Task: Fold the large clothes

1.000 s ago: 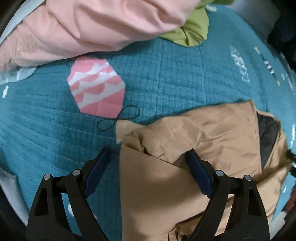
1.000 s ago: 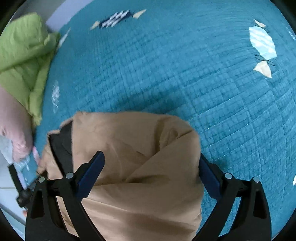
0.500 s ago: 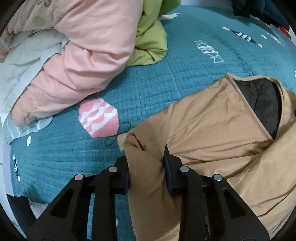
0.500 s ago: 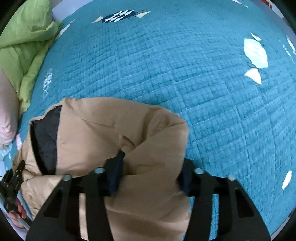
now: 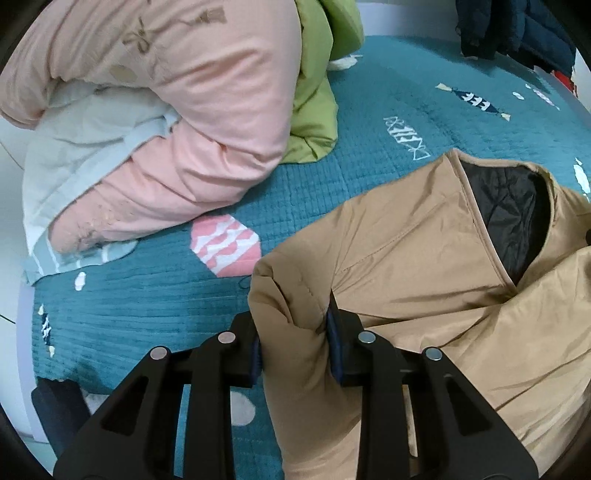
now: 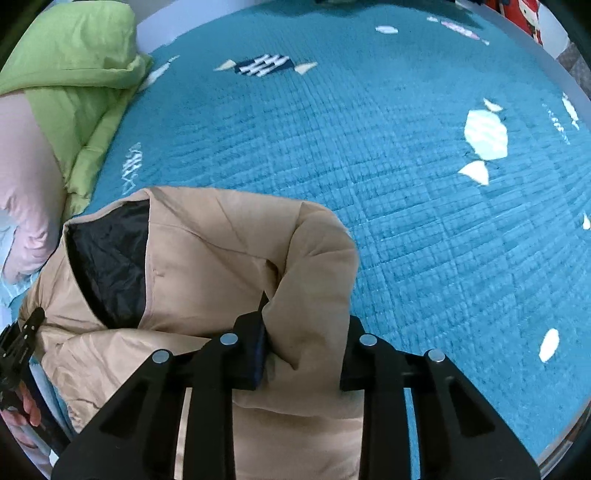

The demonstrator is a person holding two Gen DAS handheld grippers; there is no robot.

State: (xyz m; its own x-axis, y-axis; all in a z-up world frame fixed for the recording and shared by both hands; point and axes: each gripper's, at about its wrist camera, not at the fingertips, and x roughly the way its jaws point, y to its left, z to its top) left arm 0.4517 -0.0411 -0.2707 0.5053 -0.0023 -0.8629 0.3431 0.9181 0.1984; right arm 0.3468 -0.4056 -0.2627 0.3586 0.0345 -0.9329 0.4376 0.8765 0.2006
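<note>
Left wrist view, left hand-held gripper (image 5: 295, 343) pinching tan jacket (image 5: 424, 266) shoulder edge, right hand-held gripper (image 6: 303, 343) closing on other shoulder — bare teal quilt (image 6: 406, 166) beyond.

My left tool (image 5: 295, 339) hides the tan jacket (image 5: 424, 258) fold it pinches; the jacket's lower part runs off the bottom edge. The right tool (image 6: 304, 347), closing, covers its bunch of fabric too. Dark clothes (image 5: 517, 29) at top right are cut off, can't tell what. Pink bedding (image 5: 203, 92) cropped at left. Hand (image 6: 27, 410) at left edge mostly out of frame.
</note>
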